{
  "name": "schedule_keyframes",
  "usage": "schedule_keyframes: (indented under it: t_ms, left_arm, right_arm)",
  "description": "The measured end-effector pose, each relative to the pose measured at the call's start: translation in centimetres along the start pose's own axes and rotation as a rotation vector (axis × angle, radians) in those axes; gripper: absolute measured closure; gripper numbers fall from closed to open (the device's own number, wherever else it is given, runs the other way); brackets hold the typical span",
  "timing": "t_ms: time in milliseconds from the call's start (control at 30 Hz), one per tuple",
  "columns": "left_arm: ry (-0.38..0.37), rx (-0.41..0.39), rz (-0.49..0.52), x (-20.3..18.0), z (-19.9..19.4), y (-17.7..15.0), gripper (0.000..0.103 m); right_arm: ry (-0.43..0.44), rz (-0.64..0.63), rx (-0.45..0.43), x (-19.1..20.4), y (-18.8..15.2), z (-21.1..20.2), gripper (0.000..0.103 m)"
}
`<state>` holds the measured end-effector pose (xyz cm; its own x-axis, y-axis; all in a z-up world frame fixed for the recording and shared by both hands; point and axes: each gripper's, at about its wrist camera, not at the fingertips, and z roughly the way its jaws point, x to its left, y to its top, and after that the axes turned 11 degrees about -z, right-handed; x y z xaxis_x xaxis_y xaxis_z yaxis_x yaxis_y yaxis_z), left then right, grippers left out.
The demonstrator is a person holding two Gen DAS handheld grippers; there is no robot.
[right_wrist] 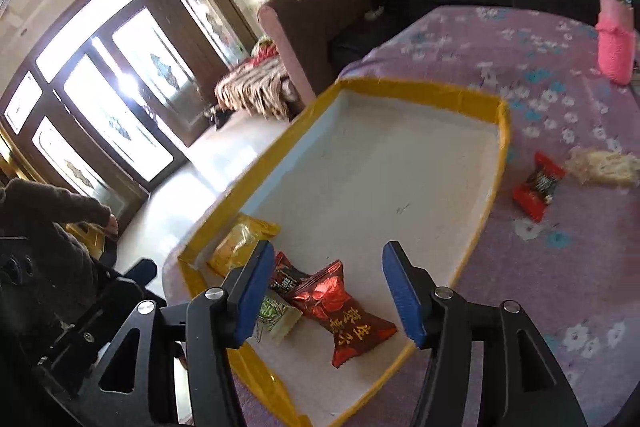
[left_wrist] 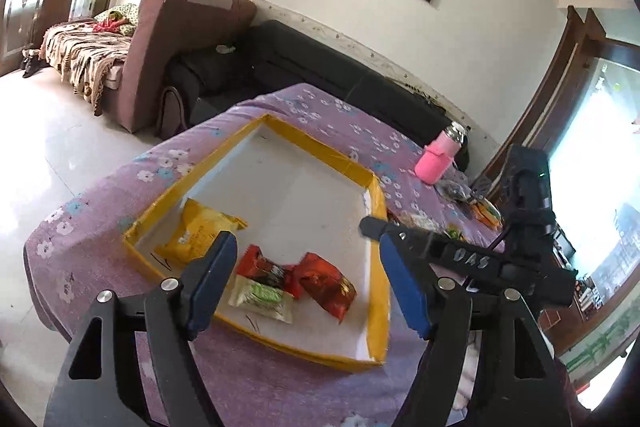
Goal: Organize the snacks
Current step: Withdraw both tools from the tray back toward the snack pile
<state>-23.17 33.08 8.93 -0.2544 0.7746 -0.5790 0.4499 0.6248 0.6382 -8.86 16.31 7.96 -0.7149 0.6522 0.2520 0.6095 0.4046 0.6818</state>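
Snacks go into the shallow white tray (left_wrist: 304, 187) with the yellow-taped rim, which lies on the flowered purple cloth (left_wrist: 280, 379) just ahead of and below both my grippers, so I judge it is set there as the one place to gather everything. Four packets already sit bunched in the tray's corner nearest my tools: a yellow packet (left_wrist: 200, 233) beyond my left gripper's left finger, a dark red packet with gold lettering (right_wrist: 344, 311) lying flat under my right gripper, a smaller red wrapper (left_wrist: 262, 265) beside it, and a green-and-white one (left_wrist: 262, 297) touching both. Off to the right of my right gripper, outside the tray on the cloth, a red wrapped candy (right_wrist: 538, 185) and a pale, blurred packet (right_wrist: 604, 167) lie close together, not yet collected, with a pink bottle (right_wrist: 616, 43) farther back. My left gripper (left_wrist: 304, 283) hangs above the near corner with its blue pads apart and nothing between them. My right gripper (right_wrist: 328, 299) also stands apart over the dark red packet, touching nothing that I can see.
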Motion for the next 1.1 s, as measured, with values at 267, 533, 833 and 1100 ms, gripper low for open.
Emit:
schedule_keyframes:
  t_ms: [267, 533, 833, 1100]
  left_arm:
    - [-0.011, 0.044, 0.022, -2.6, 0.1, -1.3, 0.029]
    - [-0.058, 0.079, 0.098, -6.5, 0.0, -3.3, 0.029]
    - [-0.07, 0.11, 0.117, -8.1, 0.9, -4.2, 0.029]
    - [-0.081, 0.144, 0.1, -8.3, 2.5, -4.6, 0.029]
  right_arm:
    - [-0.055, 0.048, -0.075, -3.1, -1.5, -4.6, 0.039]
    - [-0.108, 0.138, -0.108, -7.7, -3.4, -7.8, 0.035]
    - [-0.139, 0.21, -0.112, -11.2, -5.1, -9.1, 0.035]
    - [-0.162, 0.249, -0.087, -13.6, -6.1, -8.4, 0.034]
